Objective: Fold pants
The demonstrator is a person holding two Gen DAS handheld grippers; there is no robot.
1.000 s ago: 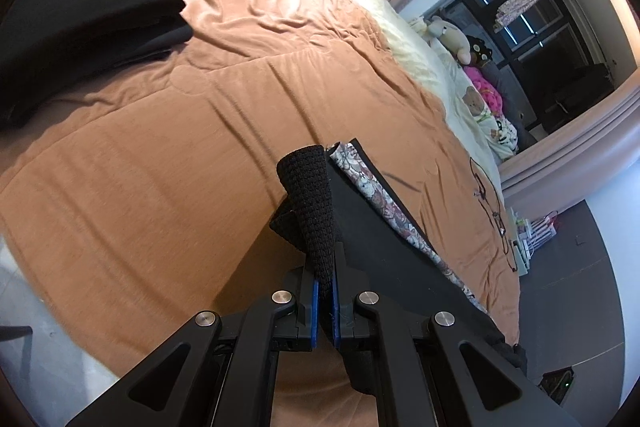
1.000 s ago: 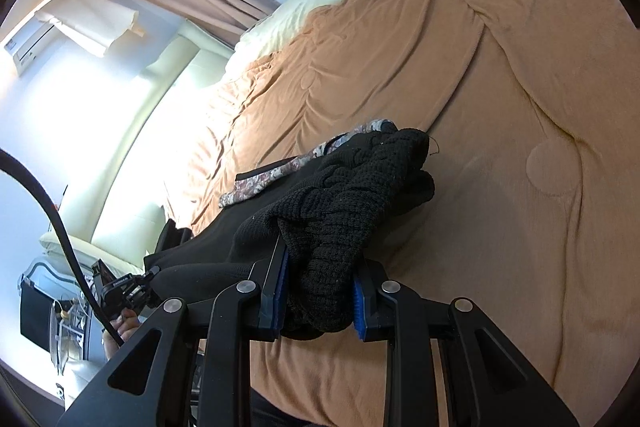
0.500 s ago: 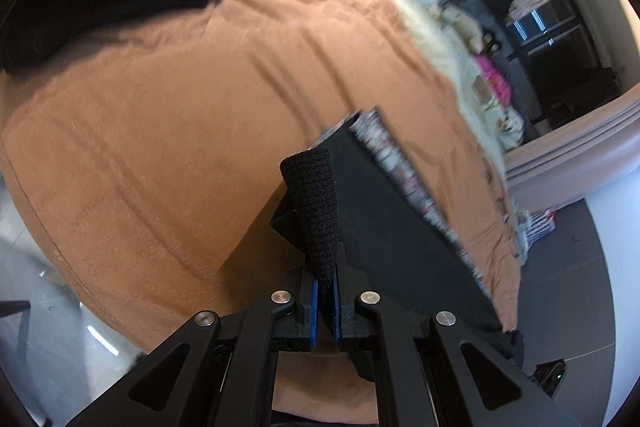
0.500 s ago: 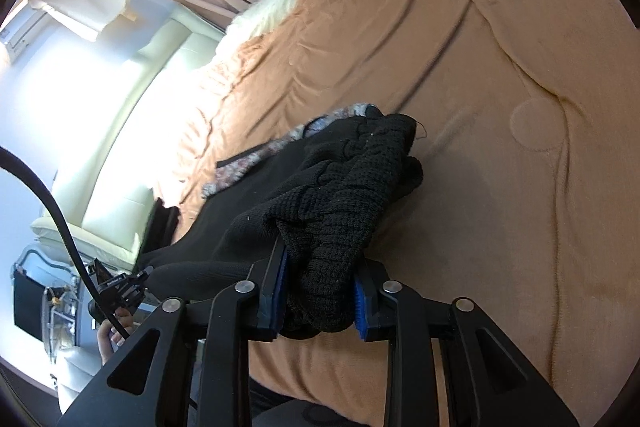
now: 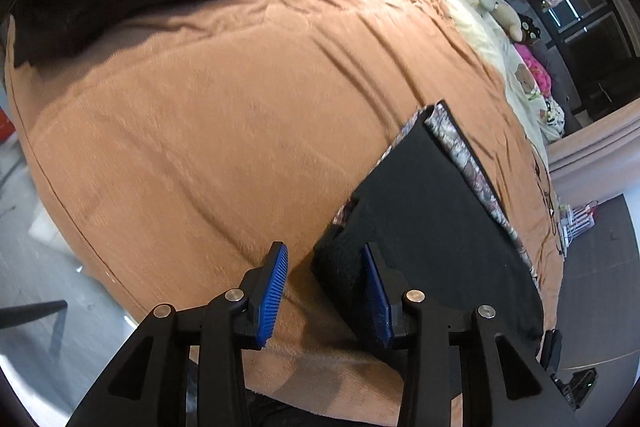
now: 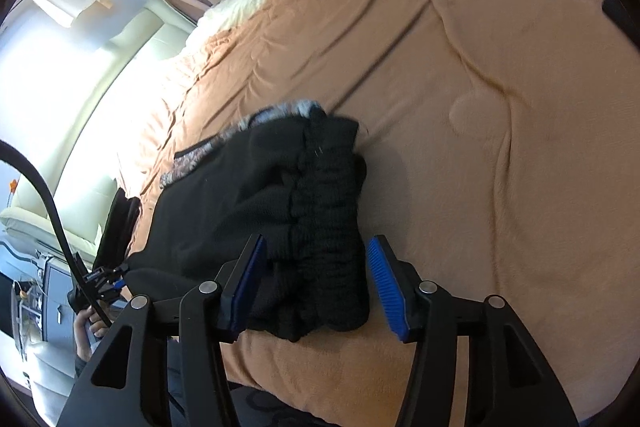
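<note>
**Release over a soft bed: the fold may slip**

The orange-brown bedspread (image 5: 208, 115) fills both views. The black pants (image 6: 280, 211), floral lining showing, lie folded at centre frame. The knit waistband could spring back or snag as both tools let go: left gripper (image 5: 326, 293) and right gripper (image 6: 316, 287) are opening, pads no longer pressing the cloth.

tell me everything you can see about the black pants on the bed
The black pants lie folded flat on the orange-brown blanket, near its front edge. The main cloth looks soft and fleecy, with a chunky ribbed knit band at the near end and a floral patterned lining showing along the far edges. Both grippers' jaws are opening around the knit end, the left gripper and the right gripper no longer pinching it.
</note>
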